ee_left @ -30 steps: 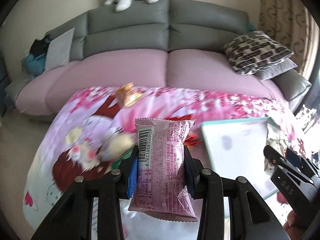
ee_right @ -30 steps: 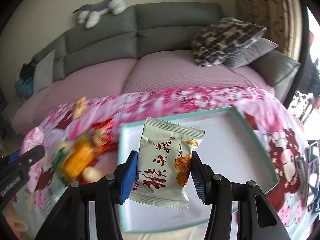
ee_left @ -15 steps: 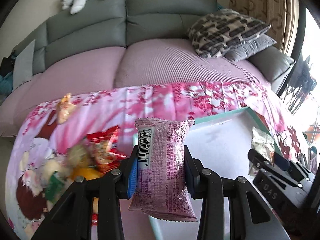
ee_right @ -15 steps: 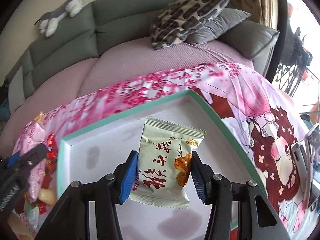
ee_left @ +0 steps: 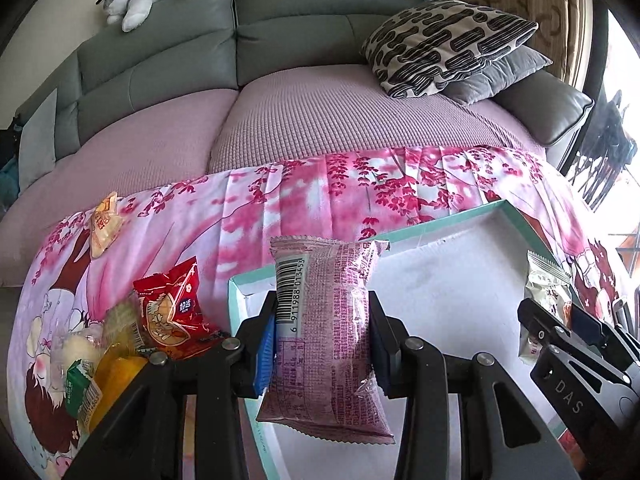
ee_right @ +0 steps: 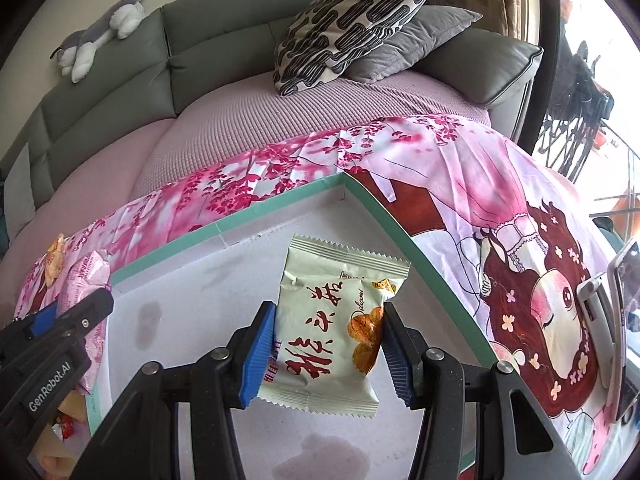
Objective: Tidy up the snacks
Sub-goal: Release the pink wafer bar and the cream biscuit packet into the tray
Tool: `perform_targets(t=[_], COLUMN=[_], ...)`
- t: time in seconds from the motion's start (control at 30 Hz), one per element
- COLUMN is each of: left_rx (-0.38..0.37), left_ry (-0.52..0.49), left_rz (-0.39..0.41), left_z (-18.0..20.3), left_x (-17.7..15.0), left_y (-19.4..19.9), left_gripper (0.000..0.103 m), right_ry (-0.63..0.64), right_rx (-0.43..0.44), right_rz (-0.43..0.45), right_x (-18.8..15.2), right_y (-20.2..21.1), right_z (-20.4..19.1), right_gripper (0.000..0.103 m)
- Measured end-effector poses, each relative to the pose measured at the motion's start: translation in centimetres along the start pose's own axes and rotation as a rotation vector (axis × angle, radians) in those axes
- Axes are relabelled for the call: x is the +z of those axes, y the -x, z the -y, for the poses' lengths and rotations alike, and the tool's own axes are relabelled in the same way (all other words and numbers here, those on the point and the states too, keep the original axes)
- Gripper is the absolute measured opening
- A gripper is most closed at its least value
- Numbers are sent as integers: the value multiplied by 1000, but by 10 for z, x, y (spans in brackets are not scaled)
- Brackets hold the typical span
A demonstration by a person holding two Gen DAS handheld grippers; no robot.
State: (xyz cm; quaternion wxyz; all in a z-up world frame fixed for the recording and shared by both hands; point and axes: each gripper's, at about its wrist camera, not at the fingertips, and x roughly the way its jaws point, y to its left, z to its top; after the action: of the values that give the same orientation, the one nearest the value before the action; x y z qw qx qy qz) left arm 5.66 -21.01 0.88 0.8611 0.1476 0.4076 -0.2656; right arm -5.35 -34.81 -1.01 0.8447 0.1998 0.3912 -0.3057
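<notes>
My left gripper (ee_left: 322, 350) is shut on a pink snack packet (ee_left: 326, 344) with a barcode, held upright over the left edge of a white tray with a teal rim (ee_left: 436, 229). My right gripper (ee_right: 329, 350) is shut on a pale green snack packet (ee_right: 332, 328) with red writing, held above the tray floor near the tray's far right corner (ee_right: 342, 180). Each gripper shows at the edge of the other's view, the right one (ee_left: 560, 344) and the left one (ee_right: 60, 320). Several loose snacks (ee_left: 172, 312) lie left of the tray.
The tray sits on a table under a pink floral cloth (ee_left: 304, 196). A grey and pink sofa (ee_left: 320, 108) with cushions (ee_left: 448, 44) stands behind it. A lone orange snack (ee_left: 104, 224) lies far left. A phone (ee_right: 624, 320) stands at the right edge.
Both grippers have swung right with their packets. The right one now hangs over the tray's right part, and the left one has come from the snack pile to the tray's left edge.
</notes>
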Motion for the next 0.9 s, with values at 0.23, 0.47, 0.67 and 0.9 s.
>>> perform_targets(t=[0.23,0.47,0.67,0.9], left_rx=[27,36,83,169], left_ry=[21,40,89,139], left_rz=[32,26,28,-6], left_z=[-9,-15,-26,-42], left_x=[4,6,6,2], left_y=[13,19,21,15], left_gripper=[86,86,101,101], right_ry=[7,20,42,72], right_rx=[-16,-17,-34,-29], right_rz=[9,12,33,42], right_x=[0,0,1,0], right_y=[3,6,10,10], right_z=[-1,-1,-2,-7], right_gripper=[56,56,88,103])
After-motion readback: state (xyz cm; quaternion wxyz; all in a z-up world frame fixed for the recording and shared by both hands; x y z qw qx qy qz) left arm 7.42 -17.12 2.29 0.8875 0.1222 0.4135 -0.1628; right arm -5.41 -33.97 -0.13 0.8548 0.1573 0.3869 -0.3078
